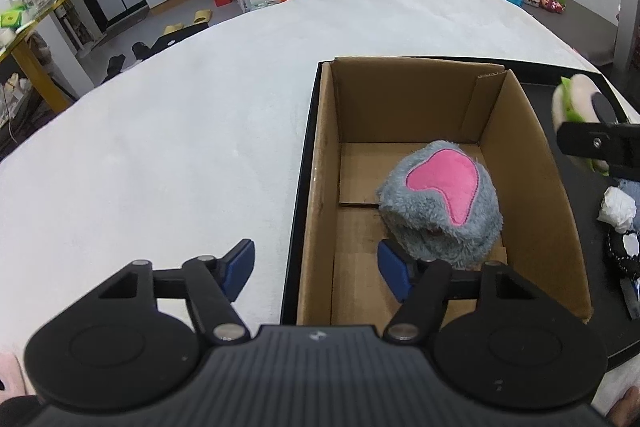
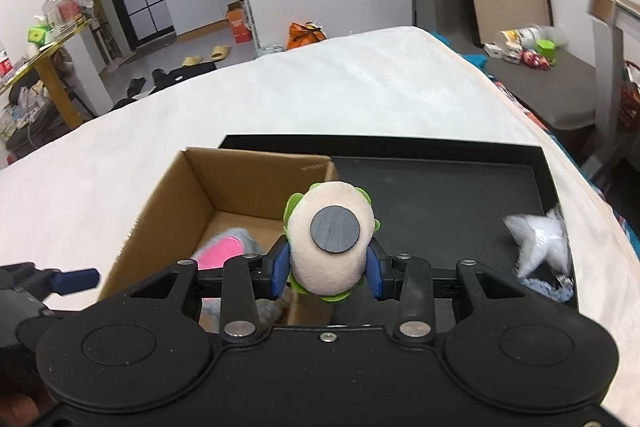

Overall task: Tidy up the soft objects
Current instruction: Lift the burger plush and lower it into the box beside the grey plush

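Observation:
A grey plush with a pink patch (image 1: 440,199) lies in the open cardboard box (image 1: 532,163), at its near right. My left gripper (image 1: 316,271) is open and straddles the box's left wall: one blue pad is over the white bed cover, the other is inside the box beside the grey plush, and neither presses on anything. My right gripper (image 2: 326,273) is shut on a cream and green plush with a dark round disc (image 2: 332,247) and holds it above the box's right wall. In the left wrist view this plush (image 1: 572,99) shows at the far right.
The box (image 2: 160,211) stands in a shallow black tray (image 2: 440,187) on a white bed cover (image 1: 160,147). The tray's right part holds a white star-shaped plush (image 2: 540,243), a light blue knit piece (image 2: 548,291) and a black-and-white item (image 1: 628,247). Room furniture stands beyond the bed.

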Demonstrator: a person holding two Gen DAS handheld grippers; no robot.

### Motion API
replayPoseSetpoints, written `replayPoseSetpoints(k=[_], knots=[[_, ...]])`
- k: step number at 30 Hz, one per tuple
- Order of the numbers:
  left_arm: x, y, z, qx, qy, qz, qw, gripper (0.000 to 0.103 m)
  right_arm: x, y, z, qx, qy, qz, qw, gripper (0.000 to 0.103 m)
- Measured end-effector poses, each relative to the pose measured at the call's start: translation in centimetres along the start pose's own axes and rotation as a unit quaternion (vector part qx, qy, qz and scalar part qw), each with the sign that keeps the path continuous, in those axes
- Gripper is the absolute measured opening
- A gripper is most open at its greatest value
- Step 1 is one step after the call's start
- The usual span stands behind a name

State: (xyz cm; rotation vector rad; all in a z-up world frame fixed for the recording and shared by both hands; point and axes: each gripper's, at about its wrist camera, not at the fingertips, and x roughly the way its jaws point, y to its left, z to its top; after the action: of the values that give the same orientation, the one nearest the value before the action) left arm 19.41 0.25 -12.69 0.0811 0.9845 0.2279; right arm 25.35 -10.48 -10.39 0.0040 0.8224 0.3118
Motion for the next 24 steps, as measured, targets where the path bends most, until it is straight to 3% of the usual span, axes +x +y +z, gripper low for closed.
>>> replayPoseSetpoints(k=[4, 9, 18, 24], knots=[[0.3, 0.8, 0.0, -0.016, 0.003, -0.009, 0.9998, 0.051, 0.4, 1.2, 0.4, -0.01, 0.002, 0.008, 1.0, 0.038], [0.9, 1.8, -0.1, -0.039, 0.014, -0.02, 0.9989, 0.026, 0.8, 3.3, 0.8, -0.037, 0.002, 0.02, 0.999, 0.038], [1.6, 3.1, -0.2, -0.074, 0.022, -0.055, 0.9955, 0.013, 1.6, 6.6, 2.1, -0.098, 0.004, 0.04, 0.994, 0.039], [2.0, 4.0, -0.2, -0.099, 0.028, -0.077, 0.9917, 0.013, 2.0, 7.8, 2.5, -0.123, 0.013, 0.045, 0.991, 0.053]])
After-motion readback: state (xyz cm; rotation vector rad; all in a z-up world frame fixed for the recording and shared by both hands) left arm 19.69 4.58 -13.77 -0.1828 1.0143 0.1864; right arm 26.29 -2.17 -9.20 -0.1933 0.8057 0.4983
